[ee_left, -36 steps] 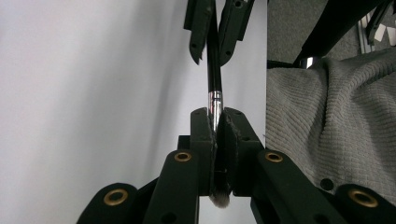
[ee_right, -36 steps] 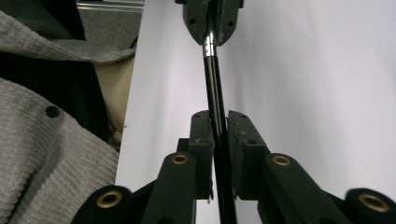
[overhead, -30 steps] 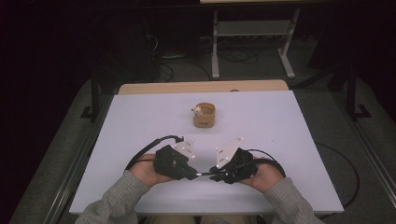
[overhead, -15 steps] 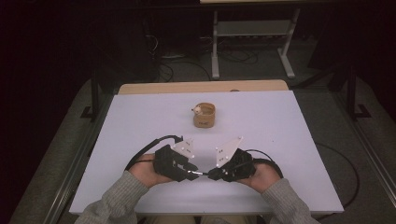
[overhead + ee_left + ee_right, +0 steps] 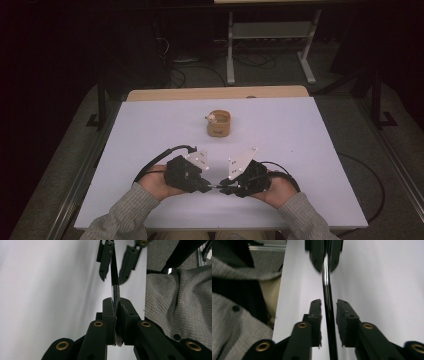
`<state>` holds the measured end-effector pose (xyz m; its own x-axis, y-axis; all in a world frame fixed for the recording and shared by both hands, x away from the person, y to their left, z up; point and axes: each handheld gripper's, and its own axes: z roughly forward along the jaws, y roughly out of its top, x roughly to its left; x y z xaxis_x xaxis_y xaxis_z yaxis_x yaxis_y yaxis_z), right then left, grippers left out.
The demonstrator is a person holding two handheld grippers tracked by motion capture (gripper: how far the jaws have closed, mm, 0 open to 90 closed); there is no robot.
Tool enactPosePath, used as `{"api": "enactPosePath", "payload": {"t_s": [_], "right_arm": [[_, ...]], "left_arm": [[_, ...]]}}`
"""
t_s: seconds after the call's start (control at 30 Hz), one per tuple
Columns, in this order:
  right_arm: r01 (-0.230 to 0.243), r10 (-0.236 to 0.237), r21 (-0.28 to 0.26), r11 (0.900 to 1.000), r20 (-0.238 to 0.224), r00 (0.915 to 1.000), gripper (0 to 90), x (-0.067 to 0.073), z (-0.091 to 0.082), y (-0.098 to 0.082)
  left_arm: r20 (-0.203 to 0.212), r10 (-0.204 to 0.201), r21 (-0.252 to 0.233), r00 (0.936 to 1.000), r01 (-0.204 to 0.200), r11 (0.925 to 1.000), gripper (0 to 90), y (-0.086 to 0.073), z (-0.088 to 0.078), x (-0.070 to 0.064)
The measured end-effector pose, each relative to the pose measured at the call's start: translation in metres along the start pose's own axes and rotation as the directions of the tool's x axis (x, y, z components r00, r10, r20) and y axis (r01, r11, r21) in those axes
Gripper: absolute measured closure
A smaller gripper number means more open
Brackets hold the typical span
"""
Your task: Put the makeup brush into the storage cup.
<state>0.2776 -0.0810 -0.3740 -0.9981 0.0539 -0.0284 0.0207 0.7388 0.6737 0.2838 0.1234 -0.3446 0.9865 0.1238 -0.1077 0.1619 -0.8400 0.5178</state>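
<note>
Rod (image 5: 115, 291) clamped by left gripper (image 5: 116, 315); right gripper (image 5: 329, 322) jaws just opened around it

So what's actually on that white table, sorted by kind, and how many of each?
Hand-held grippers: 2, the left gripper and the right gripper
Thin rod, shiny metal with a black end, between their fingers: 1
Small round wooden container with something small at its rim: 1
Total: 4

White table (image 5: 310, 150) bears a tan cup (image 5: 219, 123), contents perhaps small.
</note>
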Motion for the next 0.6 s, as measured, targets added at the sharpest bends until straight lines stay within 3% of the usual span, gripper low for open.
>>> {"api": "enactPosePath", "payload": {"t_s": [0.17, 0.27, 0.37, 0.47, 0.6], "right_arm": [[0.034, -0.036, 0.048, 0.998, 0.033, 0.9988, 74.8, 0.004, 0.002, 0.016], [0.015, -0.015, 0.055, 0.998, 0.011, 0.9998, 80.3, 0.0, 0.003, 0.015], [0.006, -0.006, 0.019, 1.0, -0.028, 0.9996, 82.8, -0.004, 0.002, 0.011], [-0.01, 0.009, -0.016, 1.0, -0.045, 0.9989, 82.4, -0.005, 0.004, 0.007], [-0.026, 0.026, 0.007, 1.0, -0.012, 0.9996, 73.7, -0.005, 0.007, 0.01]], "left_arm": [[-0.027, -0.004, 0.022, 0.9996, 0.005, 0.9998, 83.7, 0.005, 0.002, -0.002], [-0.028, 0.006, 0.02, 0.9996, -0.006, 0.9998, 83.4, 0.005, 0.002, -0.003], [-0.025, -0.006, -0.009, 0.9997, 0.006, 0.9999, 78.5, 0.003, 0.0, -0.001], [0.002, -0.012, -0.013, 0.9999, 0.012, 0.9998, 80.7, 0.002, 0.0, 0.001], [-0.019, -0.021, 0.003, 0.9996, 0.021, 0.9998, 83.6, 0.003, 0.0, 0.001]]}}
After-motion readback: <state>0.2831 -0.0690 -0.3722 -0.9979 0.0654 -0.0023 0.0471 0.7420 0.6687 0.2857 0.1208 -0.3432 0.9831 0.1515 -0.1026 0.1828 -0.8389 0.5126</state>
